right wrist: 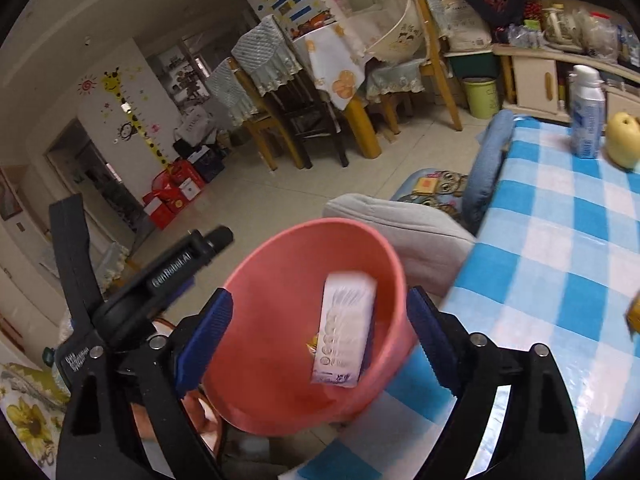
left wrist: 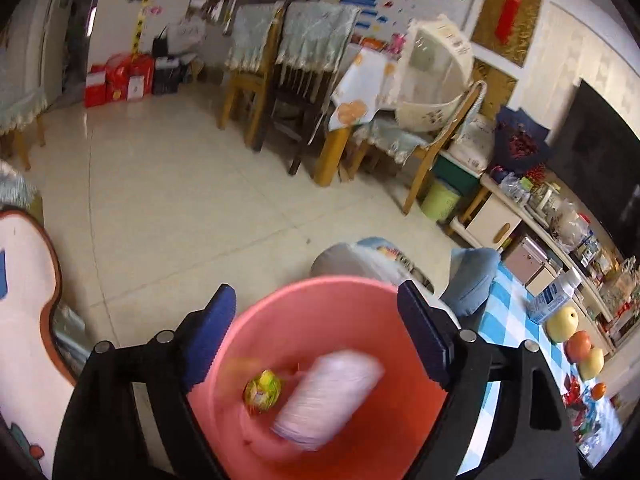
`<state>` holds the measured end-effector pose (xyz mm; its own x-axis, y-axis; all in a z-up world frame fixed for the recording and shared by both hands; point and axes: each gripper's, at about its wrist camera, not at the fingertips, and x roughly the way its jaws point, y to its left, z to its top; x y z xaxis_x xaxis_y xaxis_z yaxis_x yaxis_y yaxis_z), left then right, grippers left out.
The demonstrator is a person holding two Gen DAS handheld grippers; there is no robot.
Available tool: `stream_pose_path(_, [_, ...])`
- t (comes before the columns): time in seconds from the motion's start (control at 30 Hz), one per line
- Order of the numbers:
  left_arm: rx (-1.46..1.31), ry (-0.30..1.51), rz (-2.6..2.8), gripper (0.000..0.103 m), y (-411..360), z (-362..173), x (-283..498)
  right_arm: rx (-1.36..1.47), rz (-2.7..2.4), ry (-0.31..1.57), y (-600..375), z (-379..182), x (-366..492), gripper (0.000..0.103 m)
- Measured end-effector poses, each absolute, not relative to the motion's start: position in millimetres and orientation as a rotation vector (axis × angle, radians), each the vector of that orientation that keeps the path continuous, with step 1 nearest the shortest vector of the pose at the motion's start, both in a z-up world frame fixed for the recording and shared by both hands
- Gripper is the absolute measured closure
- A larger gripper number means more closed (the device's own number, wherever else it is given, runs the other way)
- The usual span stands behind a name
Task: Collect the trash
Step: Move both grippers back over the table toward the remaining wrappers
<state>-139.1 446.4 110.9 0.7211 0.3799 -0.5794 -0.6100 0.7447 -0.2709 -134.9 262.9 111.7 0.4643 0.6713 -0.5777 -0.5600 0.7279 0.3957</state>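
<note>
A pink plastic bucket (left wrist: 340, 286) fills the lower middle of both wrist views, its rim (right wrist: 312, 226) tilted toward the cameras. Inside it lies a white printed packet (right wrist: 344, 332), which is motion-blurred in the left view (left wrist: 328, 400). Beside that sits a small yellow-green wrapper (left wrist: 262, 390). My left gripper (left wrist: 316, 332) hangs open over the bucket mouth, with nothing pressed between its blue pads. My right gripper (right wrist: 316, 336) is also open above the bucket, its fingers straddling the rim without touching the packet.
A table with a blue-and-white checked cloth (right wrist: 560, 260) lies to the right, carrying a milk bottle (right wrist: 586, 112) and a pear (right wrist: 622, 140). A grey cushion (right wrist: 400, 216) sits behind the bucket. Wooden chairs (left wrist: 280, 92) and a green bin (right wrist: 482, 96) stand across the tiled floor.
</note>
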Motion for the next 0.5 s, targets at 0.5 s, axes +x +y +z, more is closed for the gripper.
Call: stream_pose_path(0.5, [-0.258, 0.511, 0.271, 0.015, 353.3, 132.1, -109.9, -0.003, 0.495, 0.688, 154.5, 100.5, -173.9, 0.009])
